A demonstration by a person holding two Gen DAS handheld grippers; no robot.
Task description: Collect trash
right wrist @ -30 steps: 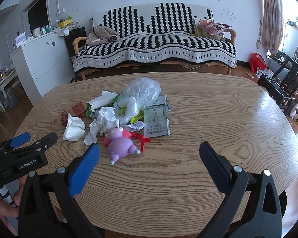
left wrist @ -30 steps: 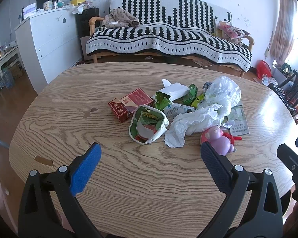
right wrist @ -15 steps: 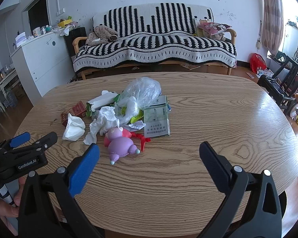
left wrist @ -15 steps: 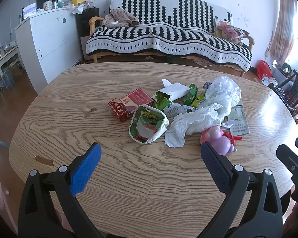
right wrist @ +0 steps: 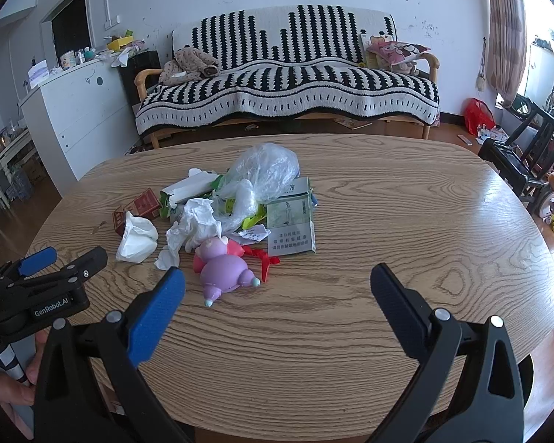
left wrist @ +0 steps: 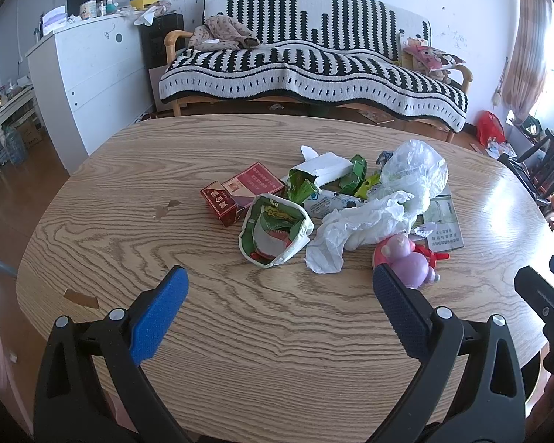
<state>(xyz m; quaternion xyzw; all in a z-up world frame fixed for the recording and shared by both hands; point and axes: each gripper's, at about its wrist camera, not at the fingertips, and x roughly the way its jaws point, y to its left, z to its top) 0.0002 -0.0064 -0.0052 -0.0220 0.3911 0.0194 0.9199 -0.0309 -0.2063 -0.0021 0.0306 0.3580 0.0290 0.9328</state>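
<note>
Trash pile [left wrist: 343, 199] heaped mid-surface [left wrist: 240, 332], nothing yet collected; left claw [left wrist: 279, 304] and right claw [right wrist: 277, 301] both spread wide, empty, short of the litter.

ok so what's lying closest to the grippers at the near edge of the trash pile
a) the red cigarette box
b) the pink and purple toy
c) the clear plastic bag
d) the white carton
b: the pink and purple toy lies nearest the open right gripper, in front of the pile, while the red cigarette box, the clear plastic bag and the white carton lie farther back on the table.
</note>
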